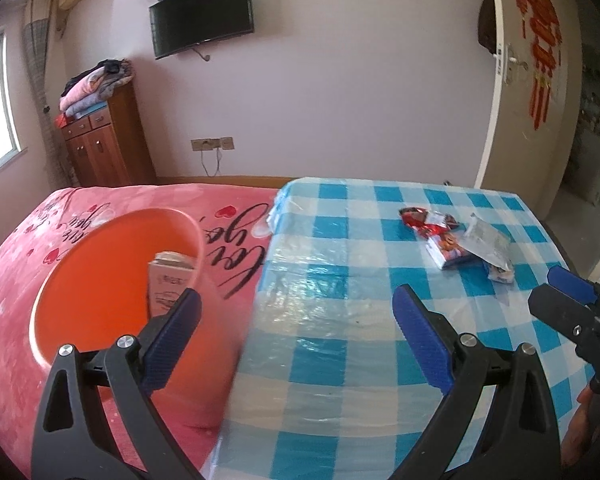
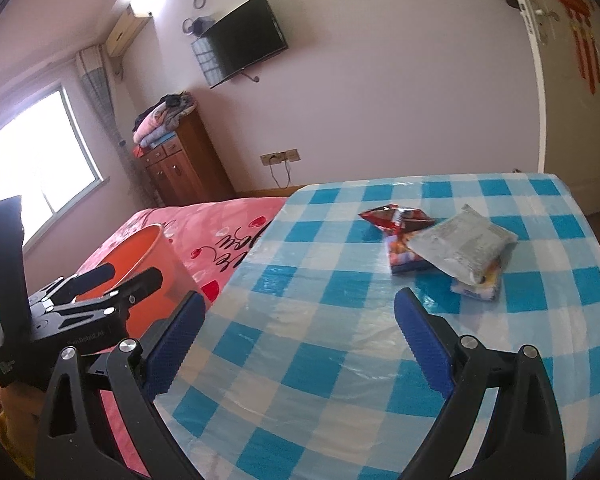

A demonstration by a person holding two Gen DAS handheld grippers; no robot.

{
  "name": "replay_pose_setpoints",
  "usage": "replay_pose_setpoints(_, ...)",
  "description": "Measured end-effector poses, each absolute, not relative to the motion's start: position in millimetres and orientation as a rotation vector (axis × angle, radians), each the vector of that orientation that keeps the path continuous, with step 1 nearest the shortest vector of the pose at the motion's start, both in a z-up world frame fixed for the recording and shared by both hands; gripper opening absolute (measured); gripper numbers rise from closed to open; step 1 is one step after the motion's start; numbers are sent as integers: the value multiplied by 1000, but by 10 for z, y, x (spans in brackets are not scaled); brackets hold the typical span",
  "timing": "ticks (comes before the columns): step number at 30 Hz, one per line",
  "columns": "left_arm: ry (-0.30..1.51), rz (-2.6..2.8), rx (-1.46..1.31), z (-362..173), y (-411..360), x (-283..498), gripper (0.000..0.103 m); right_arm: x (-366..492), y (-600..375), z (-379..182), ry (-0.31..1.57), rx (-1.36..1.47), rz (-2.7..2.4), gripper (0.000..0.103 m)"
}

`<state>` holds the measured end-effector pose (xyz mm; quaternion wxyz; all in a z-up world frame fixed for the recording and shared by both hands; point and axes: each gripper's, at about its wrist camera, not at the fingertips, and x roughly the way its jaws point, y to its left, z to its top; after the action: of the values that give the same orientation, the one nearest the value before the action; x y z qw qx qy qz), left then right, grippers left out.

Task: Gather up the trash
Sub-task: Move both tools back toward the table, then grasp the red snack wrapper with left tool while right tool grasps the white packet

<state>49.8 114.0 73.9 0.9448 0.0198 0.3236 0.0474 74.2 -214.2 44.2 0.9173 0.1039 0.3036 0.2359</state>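
An orange bin (image 1: 112, 280) (image 2: 148, 256) stands left of the blue-checked table (image 1: 340, 340) (image 2: 320, 360), with a white carton (image 1: 168, 284) inside it. On the table's far right lies a small pile of trash: a red wrapper (image 1: 418, 218) (image 2: 396, 218), a colourful packet (image 1: 446, 252) (image 2: 404, 258) and a silver pouch (image 1: 486, 246) (image 2: 464, 246) on top. My left gripper (image 1: 296, 300) (image 2: 116, 276) is open, straddling the bin's rim and the table's left edge. My right gripper (image 2: 300, 304) (image 1: 556, 284) is open above the table, nothing between its fingers, short of the pile.
A bed with a pink heart-print cover (image 1: 60, 220) (image 2: 228, 224) lies behind the bin. A wooden cabinet (image 1: 104, 144) with folded blankets stands by the wall, a TV (image 1: 202, 14) above. A door (image 1: 540, 80) is at the right.
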Motion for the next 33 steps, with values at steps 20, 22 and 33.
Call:
replay_pose_setpoints(20, 720, 41, 147, 449, 435, 782, 97, 845, -2868, 13, 649, 308, 388, 94)
replay_pose_setpoints(22, 728, 37, 159, 408, 375, 827, 97, 871, -2937, -32, 655, 322, 378, 94)
replay_pose_setpoints(33, 769, -49, 120, 193, 229, 1175, 97, 1046, -3330, -283, 698, 367, 310, 94)
